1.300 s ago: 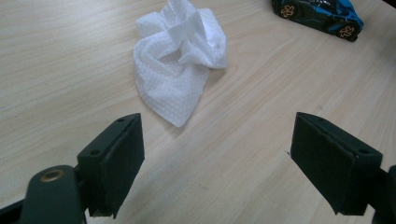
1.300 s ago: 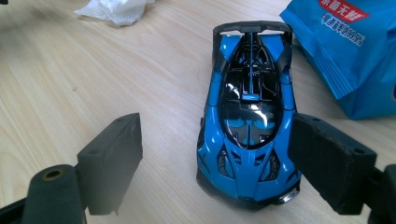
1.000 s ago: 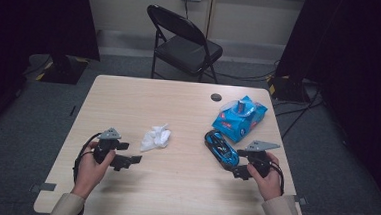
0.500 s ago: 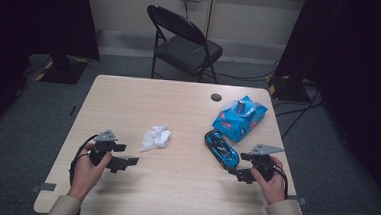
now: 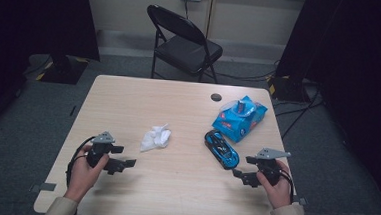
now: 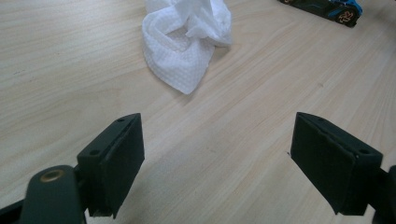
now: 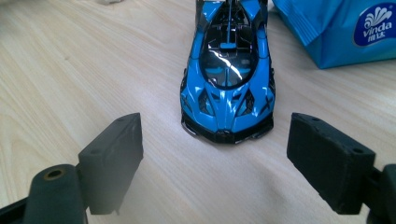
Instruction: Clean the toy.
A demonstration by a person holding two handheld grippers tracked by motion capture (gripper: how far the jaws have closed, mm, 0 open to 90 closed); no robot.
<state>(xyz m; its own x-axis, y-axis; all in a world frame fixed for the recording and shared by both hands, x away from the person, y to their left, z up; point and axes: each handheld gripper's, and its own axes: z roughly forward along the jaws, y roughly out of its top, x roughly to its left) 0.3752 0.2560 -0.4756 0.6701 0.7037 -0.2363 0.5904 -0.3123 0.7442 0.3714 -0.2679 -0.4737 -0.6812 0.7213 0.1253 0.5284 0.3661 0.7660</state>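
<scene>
While both of my hands rest low at the near edge of the tabletop [image 5: 179,102], I see the left tool [image 5: 125,162] released, its jaws spread wide over bare wood with nothing between them. Just ahead of it lies the crumpled white wipe [image 6: 187,44], apart from the jaws. My right tool [image 5: 239,174] is likewise released, jaws wide and clear of everything. The blue toy car [image 7: 227,77] sits on the tabletop right in front of that tool, nose towards it, not touched. Beyond the car, just beside it, lies the blue tissue pack [image 5: 240,118].
</scene>
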